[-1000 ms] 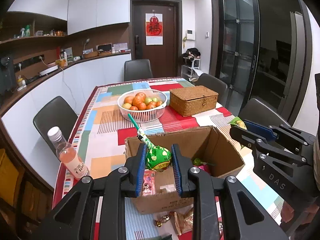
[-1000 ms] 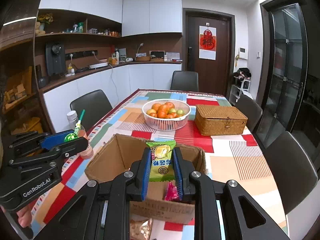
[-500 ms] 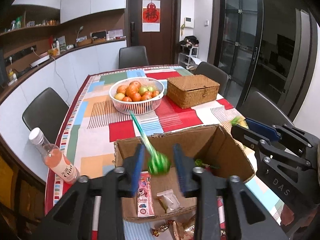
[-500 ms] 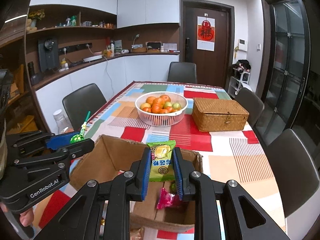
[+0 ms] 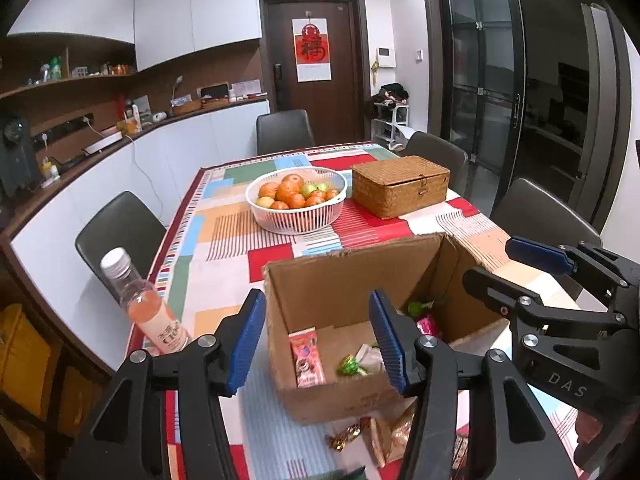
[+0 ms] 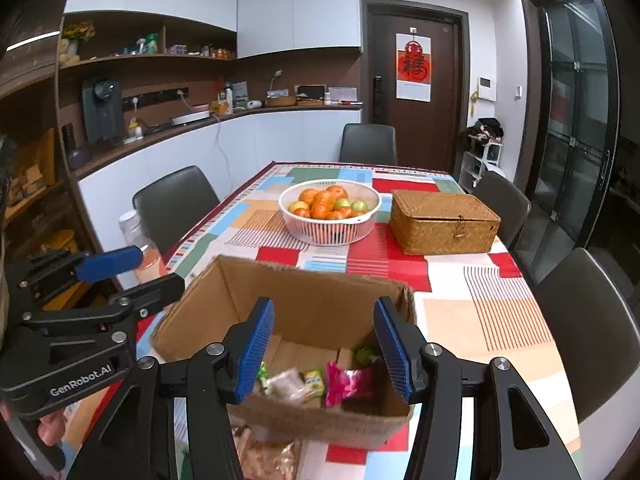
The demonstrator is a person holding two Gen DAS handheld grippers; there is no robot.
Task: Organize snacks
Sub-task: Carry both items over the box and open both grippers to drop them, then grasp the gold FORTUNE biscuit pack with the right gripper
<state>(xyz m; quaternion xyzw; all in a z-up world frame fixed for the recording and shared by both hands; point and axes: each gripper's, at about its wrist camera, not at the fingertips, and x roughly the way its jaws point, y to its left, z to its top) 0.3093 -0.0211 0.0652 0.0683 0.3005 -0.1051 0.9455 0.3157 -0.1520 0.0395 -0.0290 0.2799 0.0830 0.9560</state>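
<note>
Patchwork tablecloth (image 5: 224,264), cardboard box (image 5: 360,276) near edge, both grippers' fingers (image 5: 244,344) spread wide, empty.

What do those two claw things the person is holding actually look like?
Both are matte black plastic frames with silver screws. The left gripper and right gripper each end in two blue ribbed finger pads. White lettering marks their sides: "GenRobot.AI" on the left one, "DAS" on the right. No cables or sleeves show.
</note>
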